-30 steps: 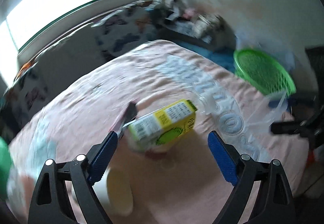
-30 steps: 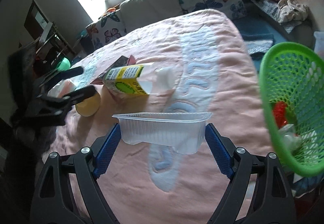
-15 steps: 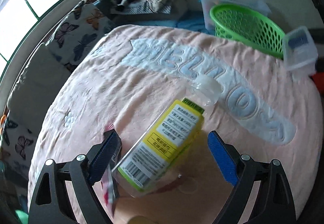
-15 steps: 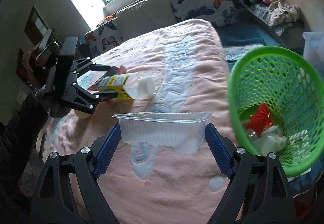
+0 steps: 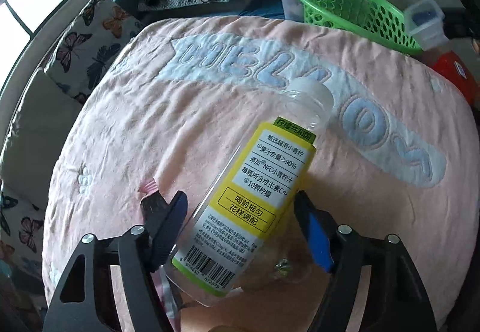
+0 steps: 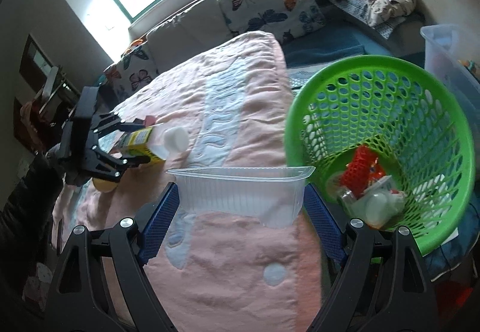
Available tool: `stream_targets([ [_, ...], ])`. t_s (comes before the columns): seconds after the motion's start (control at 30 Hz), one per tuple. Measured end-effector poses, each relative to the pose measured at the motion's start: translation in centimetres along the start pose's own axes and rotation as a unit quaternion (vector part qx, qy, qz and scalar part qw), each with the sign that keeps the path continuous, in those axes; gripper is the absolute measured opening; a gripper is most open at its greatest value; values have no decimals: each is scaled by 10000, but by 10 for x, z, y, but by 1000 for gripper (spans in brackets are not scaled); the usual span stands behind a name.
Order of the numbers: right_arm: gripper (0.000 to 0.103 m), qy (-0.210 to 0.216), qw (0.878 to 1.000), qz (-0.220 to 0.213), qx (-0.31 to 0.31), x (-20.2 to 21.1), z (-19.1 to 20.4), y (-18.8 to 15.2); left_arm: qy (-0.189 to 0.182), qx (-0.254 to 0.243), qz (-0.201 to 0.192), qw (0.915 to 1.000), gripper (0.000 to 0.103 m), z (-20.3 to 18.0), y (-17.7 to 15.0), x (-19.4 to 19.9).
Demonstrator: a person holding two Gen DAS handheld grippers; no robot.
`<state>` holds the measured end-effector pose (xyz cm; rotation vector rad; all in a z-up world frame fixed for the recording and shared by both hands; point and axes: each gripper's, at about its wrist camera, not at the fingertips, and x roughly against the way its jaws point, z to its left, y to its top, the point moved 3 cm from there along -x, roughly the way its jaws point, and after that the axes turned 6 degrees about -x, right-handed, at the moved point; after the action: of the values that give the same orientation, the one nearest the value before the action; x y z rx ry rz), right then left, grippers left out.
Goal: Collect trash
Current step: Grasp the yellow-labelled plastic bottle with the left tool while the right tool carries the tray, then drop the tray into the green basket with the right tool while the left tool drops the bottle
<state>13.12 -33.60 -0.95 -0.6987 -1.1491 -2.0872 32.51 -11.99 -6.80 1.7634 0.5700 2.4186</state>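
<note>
Where visible, tray (image 6: pixel 240 192) beside basket rim (image 6: pixel 303 110).

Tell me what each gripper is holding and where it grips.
Right gripper: clear plastic tray, clamped by its two ends. Left gripper: nothing held yet; its open fingers straddle the bottle.

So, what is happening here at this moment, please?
A person is collecting trash from a pink blanket with two hand-held grippers. The right gripper holds a clear plastic tray next to the green basket, which already has some trash in it. The left gripper is open around a bottle with a yellow label that lies on the blanket; whether its fingers touch the bottle yet I cannot tell.
</note>
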Motion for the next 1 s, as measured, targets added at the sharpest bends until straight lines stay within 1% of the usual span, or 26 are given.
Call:
stream_targets([
  [0.07,84,-33,10000,-32,-50,1,-6,1,25,4,-57,10000,65,-3,0,2],
  [0.17,84,-112,9997,-129,-154,5,-16,5,193,41,-100,9998,59,-8,0,6],
  [0.3,84,-275,9989,-242,-298,10,-34,7,403,423,-96,9982,57,-9,6,11],
  [0.37,84,-345,9984,-269,-371,12,-44,7,498,513,-140,9973,55,-13,11,17],
  [0.53,84,-606,9965,-273,-499,11,-73,9,597,880,-266,9940,49,-22,24,29],
  [0.57,84,-668,9961,-272,-510,10,-78,10,650,946,-345,9928,49,-26,27,32],
  [0.67,84,-890,9943,-249,-525,7,-95,13,746,1153,-405,9897,47,-34,32,35],
  [0.73,84,-1002,9933,-197,-534,2,-105,15,794,1383,-493,9860,46,-38,35,39],
  [0.8,84,-1020,9930,-131,-588,-3,-111,15,858,1575,-597,9820,46,-40,36,44],
  [0.87,85,-1068,9927,-105,-542,-8,-116,17,793,1797,-694,9781,46,-39,38,49],
  [0.97,85,-1175,9918,-46,-508,-17,-124,21,839,1884,-811,9751,46,-43,44,54],
  [1.0,85,-1211,9914,-32,-501,-19,-126,21,789,1925,-875,9742,46,-45,48,57],
])
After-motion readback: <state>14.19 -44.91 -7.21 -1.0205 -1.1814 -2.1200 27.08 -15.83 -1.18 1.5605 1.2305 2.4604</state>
